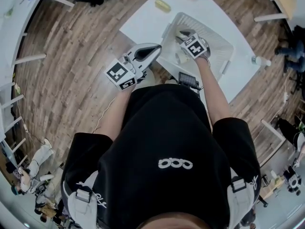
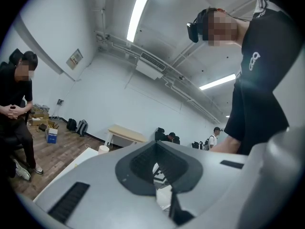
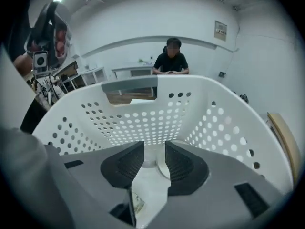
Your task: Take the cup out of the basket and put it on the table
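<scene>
Right gripper (image 3: 155, 150) is reaching inside the white perforated plastic basket (image 3: 143, 113), its jaws closing narrowly on the pale translucent cup (image 3: 151, 160), which is sitting low in the basket between the pads. Left gripper (image 2: 156, 155) is hanging outside, just beside the basket's near edge, jaws pressed together with nothing between them. The basket is sitting on the white rectangular table (image 1: 143, 20).

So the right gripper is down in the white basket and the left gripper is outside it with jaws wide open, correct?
No: the left gripper has its jaws shut, with nothing between them, as the left gripper view shows. The rest holds: the right gripper is in the white basket, the left outside it.
</scene>
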Action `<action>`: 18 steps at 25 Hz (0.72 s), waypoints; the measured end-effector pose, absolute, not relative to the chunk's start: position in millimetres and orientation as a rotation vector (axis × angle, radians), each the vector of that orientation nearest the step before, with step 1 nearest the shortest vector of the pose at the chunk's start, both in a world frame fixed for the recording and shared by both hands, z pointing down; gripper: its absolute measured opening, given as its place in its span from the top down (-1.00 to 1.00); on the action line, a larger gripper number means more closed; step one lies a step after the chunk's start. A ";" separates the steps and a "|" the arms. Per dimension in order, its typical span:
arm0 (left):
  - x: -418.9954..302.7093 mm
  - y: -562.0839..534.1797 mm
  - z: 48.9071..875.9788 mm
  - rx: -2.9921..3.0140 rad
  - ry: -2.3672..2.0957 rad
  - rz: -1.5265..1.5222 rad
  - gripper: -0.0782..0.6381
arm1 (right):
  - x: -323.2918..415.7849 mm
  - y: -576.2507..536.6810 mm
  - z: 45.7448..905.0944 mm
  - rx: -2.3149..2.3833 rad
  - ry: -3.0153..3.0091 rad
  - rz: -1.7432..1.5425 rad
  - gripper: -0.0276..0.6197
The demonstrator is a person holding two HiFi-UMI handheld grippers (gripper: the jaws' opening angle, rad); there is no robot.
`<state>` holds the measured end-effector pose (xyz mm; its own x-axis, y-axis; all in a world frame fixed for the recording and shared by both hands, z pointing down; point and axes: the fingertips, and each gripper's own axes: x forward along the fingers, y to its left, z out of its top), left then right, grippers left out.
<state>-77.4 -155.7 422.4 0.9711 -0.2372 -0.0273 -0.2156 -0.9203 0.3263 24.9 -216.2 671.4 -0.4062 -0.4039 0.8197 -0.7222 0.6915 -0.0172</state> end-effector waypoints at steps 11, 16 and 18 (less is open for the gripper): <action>-107.5 -169.1 427.1 2.772 -0.383 -0.104 0.76 | 32.0 -228.6 741.6 0.849 -1.739 0.634 0.54; -111.0 -171.1 427.8 2.767 -0.379 -0.104 0.76 | 47.4 -234.6 740.9 0.874 -1.623 0.598 0.55; -111.1 -171.5 429.0 2.762 -0.372 -0.105 0.76 | 48.3 -235.0 739.9 0.859 -1.613 0.582 0.62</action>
<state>-111.1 -171.5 429.0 0.9628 -0.2689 -0.0260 -0.2429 -0.9040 0.3518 48.3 -235.0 739.9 -0.0708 -0.2195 0.9730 -0.7901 0.6078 0.0796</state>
